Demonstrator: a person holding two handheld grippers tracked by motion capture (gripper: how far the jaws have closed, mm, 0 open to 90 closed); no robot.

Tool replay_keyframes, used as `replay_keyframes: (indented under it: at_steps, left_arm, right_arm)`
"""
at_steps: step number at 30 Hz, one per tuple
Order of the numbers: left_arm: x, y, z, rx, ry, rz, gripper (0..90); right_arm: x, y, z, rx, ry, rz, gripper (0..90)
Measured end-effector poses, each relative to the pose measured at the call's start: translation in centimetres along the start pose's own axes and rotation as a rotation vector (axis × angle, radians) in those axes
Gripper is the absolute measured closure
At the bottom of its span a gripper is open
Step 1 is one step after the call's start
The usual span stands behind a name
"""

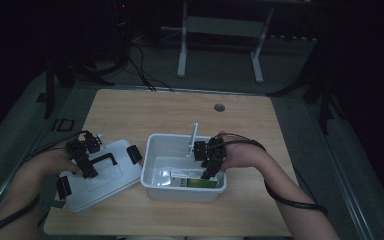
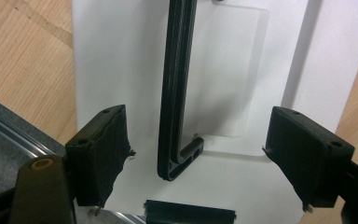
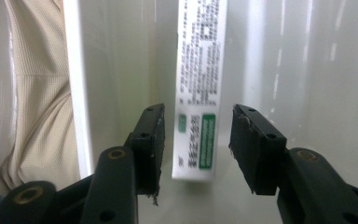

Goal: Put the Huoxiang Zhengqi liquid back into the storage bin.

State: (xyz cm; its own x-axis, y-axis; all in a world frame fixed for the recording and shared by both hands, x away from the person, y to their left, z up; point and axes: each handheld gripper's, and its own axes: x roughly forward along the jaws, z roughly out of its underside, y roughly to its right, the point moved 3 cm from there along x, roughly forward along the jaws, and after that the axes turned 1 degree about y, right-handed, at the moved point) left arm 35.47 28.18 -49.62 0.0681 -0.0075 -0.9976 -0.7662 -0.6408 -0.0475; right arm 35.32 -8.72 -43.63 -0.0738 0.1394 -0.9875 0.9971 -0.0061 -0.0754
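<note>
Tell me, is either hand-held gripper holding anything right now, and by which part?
Nothing is held. The right hand-held gripper stands open around the box; the left hand-held gripper is open over the lid's handle.

You have a white lid [image 1: 107, 182] with a black handle [image 1: 103, 160] and black clips at 9 o'clock on the pale woodgrain table [image 1: 145, 112]. At centre sits a white bin [image 1: 155, 150]; inside it lies a white carton [image 3: 200, 88] with fine grey print and a green panel. Both your left gripper [image 2: 198, 154] and right gripper [image 3: 196, 142] are black.
</note>
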Motion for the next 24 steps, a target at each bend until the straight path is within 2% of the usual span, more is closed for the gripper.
replay_keyframes:
  at_steps: [6, 9, 12, 13, 24]
  left_arm:
    - [-0.2, 0.1, 0.0, 0.006, 0.01, 0.009, 21.2]
    - [-0.2, 0.1, 0.0, 0.009, 0.008, 0.002, 21.2]
    - [-0.1, 0.2, -0.2, 0.014, 0.007, 0.005, 21.2]
    - [-0.1, 0.2, -0.2, 0.013, 0.004, 0.007, 21.2]
    - [0.0, 0.4, -0.4, 0.019, -0.003, 0.027, 22.4]
  right_arm:
    - [-1.4, 0.1, 1.5, 0.011, 0.03, 0.025, 49.9]
    - [-2.2, 0.5, 2.6, 0.034, 0.049, 0.056, 46.3]
    - [-2.4, 0.6, 3.2, 0.048, 0.061, 0.065, 43.1]
    - [-2.6, 0.8, 3.9, 0.058, 0.069, 0.074, 41.8]
    - [-3.1, 1.1, 7.2, 0.115, 0.101, 0.086, 33.5]
